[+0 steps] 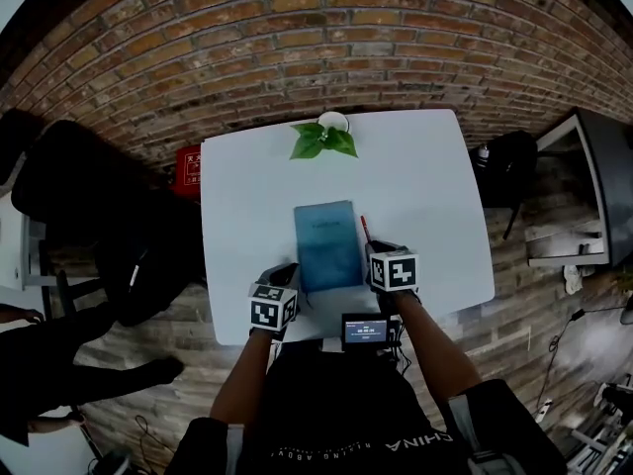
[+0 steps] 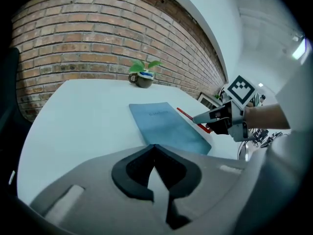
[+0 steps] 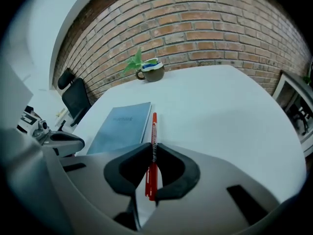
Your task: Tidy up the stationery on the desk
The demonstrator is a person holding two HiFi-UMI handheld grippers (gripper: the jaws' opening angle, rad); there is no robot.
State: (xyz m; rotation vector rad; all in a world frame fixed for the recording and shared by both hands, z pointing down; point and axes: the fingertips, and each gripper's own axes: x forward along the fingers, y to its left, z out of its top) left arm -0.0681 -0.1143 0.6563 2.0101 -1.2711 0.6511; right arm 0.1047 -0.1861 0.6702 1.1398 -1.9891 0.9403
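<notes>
- Gripping a red pen [image 3: 153,131] between its jaws, the right hand-held gripper [image 3: 152,148] sits just right of the blue notebook [image 3: 122,129].
- Left hand-held gripper [image 2: 155,148], closed and empty, at the notebook's near left corner.

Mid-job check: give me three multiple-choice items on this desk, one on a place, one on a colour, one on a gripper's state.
1. Where on the table is the potted plant?
A. near edge
B. far edge, by the brick wall
C. centre
2. What colour is the pen?
A. red
B. green
C. black
3. The left gripper is:
A. shut on the pen
B. wide open
C. shut, empty
Answers: B, the plant stands by the wall; A, its barrel shows red in the right gripper; C, its jaws meet on nothing.
</notes>
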